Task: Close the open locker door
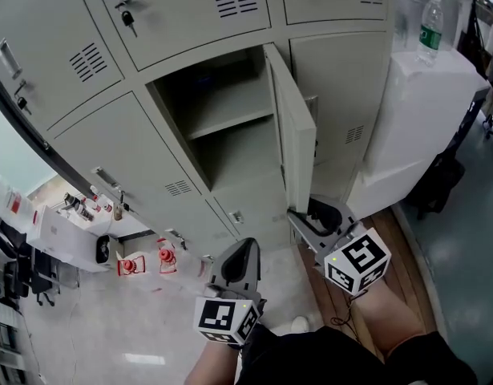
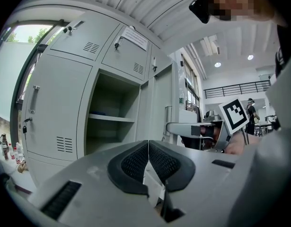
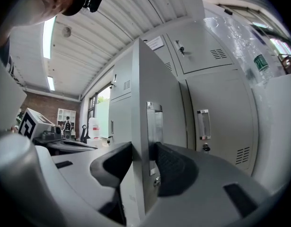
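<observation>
at one o'clock, jaws of the right gripper point(image 1: 308, 215) pinched the free edge of the locker door point(image 1: 298, 135); stiff sheet steel, it would likely swing lightly. the left gripper point(image 2: 148, 162) hung closed, empty.

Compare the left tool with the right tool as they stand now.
The left tool has its jaws pressed together on nothing; the right tool has its jaws apart, clamped on the edge of the open locker door. The left tool hangs clear of the lockers; the right tool touches the door. Both have dark ribbed pads.
</observation>
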`<state>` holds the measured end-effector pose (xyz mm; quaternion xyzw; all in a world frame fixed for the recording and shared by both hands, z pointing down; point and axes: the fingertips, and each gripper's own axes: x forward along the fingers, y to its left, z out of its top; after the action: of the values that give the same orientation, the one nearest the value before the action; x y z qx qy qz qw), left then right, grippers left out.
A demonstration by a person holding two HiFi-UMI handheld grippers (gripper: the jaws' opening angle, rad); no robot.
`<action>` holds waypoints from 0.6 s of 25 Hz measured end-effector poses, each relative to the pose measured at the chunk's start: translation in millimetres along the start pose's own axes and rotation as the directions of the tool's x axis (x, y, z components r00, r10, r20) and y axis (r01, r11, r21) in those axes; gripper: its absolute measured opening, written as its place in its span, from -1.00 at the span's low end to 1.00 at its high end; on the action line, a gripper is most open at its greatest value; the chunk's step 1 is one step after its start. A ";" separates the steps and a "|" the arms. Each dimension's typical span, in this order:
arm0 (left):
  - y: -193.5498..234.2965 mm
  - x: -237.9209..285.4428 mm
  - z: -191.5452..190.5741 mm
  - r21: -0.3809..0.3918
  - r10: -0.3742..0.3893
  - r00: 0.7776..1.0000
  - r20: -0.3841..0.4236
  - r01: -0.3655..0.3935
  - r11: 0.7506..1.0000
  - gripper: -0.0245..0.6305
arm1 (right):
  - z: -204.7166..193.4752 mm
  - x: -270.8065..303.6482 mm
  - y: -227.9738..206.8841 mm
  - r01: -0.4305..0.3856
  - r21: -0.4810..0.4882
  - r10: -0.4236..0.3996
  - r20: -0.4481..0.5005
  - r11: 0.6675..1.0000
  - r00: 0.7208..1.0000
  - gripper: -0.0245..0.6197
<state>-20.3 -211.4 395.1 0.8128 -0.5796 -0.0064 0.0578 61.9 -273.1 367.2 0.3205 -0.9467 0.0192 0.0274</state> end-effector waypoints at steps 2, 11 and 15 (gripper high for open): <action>1.2 2.9 0.8 0.004 -0.006 1.000 0.002 0.006 1.000 -0.87 | -0.5 5.7 6.8 -0.034 -0.015 0.034 -0.014 0.999 0.999 -0.29; 19.7 -1.6 9.9 0.014 -0.003 1.000 0.023 0.002 1.000 -0.87 | -0.4 31.1 32.4 -0.093 -0.021 0.092 -0.017 0.995 0.996 -0.33; 33.1 -10.4 9.5 0.000 0.013 1.000 0.010 -0.013 1.000 -0.87 | -0.6 46.9 44.0 -0.089 -0.022 0.089 -0.014 0.996 0.996 -0.33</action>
<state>-55.5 -213.1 388.4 0.8089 -0.5853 -0.0100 0.0547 -2.0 -266.5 369.9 0.2776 -0.9599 0.0116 0.0364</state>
